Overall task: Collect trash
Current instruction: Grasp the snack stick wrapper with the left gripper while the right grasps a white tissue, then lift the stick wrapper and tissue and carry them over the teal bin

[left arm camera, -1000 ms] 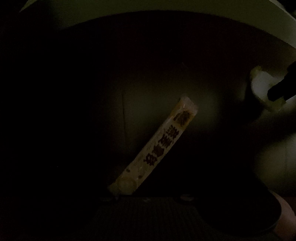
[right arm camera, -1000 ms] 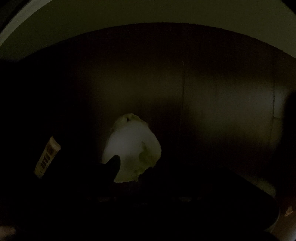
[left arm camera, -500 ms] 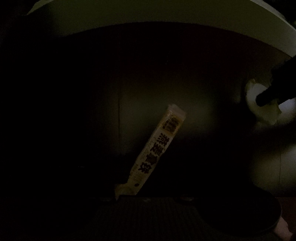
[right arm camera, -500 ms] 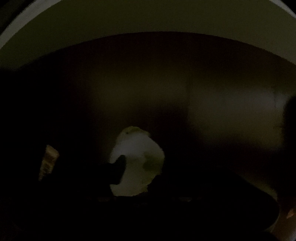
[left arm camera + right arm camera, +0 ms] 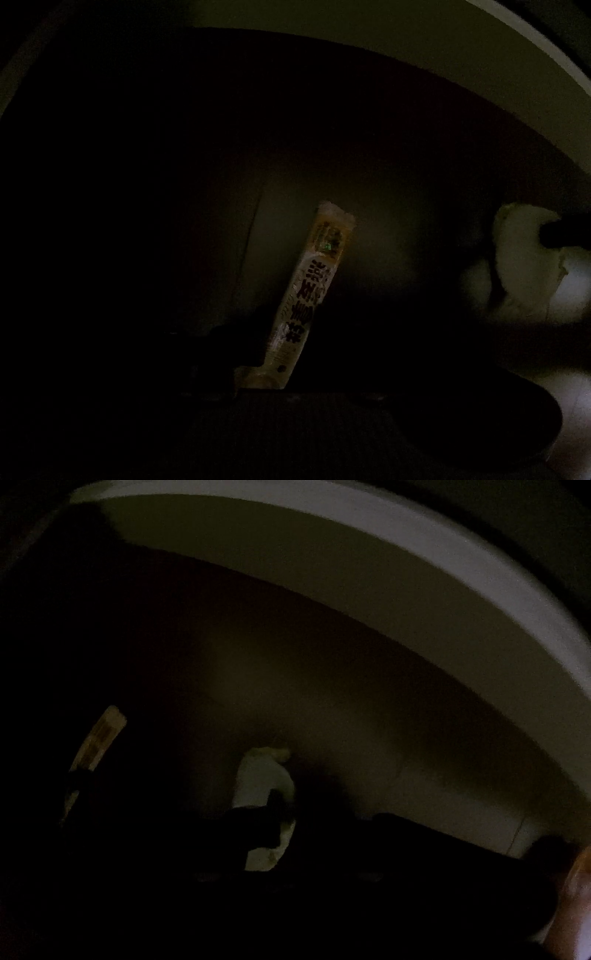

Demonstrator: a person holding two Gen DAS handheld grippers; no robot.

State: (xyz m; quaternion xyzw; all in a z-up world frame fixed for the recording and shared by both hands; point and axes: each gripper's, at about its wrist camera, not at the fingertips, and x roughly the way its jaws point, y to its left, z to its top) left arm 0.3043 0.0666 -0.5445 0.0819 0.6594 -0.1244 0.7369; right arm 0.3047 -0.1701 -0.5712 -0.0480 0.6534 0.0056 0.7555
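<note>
- Pinching the lower end of a long printed wrapper (image 5: 310,295), the left gripper (image 5: 258,380) has just been closing.
- A crumpled white tissue (image 5: 264,794) is clamped by the right gripper (image 5: 275,834), which also just closed.
- Both pieces are held over a dark surface (image 5: 332,720), near its pale curved rim (image 5: 424,554).

Seen from my left gripper (image 5: 266,373), the long narrow printed snack wrapper (image 5: 310,299) stood between its jaws, leaning toward the right. The crumpled white paper wad (image 5: 524,266) lay well off to the right, with my right gripper (image 5: 273,834) pinched on it. Behind both curved the pale round bin rim (image 5: 443,565).
</note>
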